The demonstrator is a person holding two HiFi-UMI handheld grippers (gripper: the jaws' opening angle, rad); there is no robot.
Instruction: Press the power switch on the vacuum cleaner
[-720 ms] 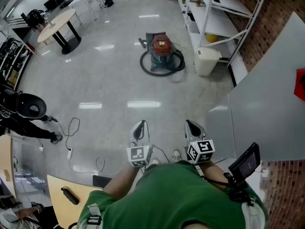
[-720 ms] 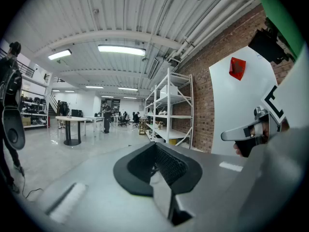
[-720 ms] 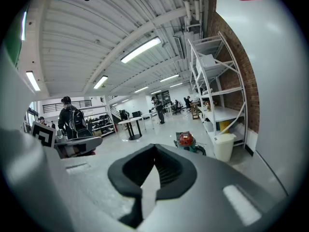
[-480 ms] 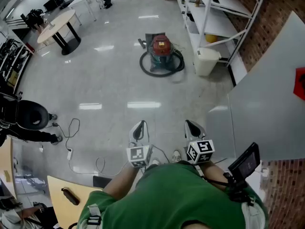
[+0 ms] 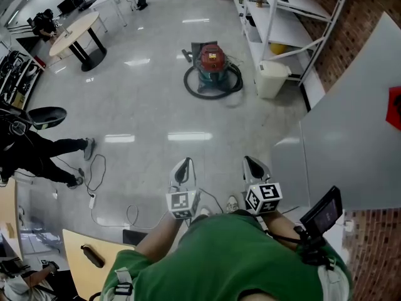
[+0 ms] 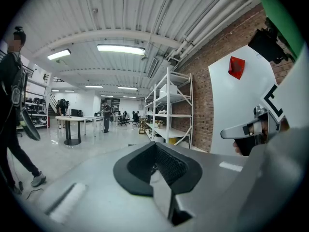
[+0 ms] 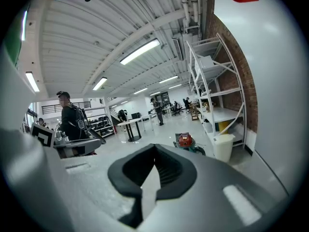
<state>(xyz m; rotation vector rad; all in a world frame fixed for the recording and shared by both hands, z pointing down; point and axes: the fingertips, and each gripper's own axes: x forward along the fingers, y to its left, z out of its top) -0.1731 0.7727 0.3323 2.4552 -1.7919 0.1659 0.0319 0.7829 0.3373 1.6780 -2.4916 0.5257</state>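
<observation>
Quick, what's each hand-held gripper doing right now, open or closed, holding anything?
Left hand-held gripper: closed, holding nothing.
Right hand-held gripper: closed, holding nothing.

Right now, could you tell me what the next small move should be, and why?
Probably step forward toward the vacuum cleaner: it stands out of reach across the floor, beside the white bin, while the left hand-held gripper and right hand-held gripper sit shut and empty.
</observation>
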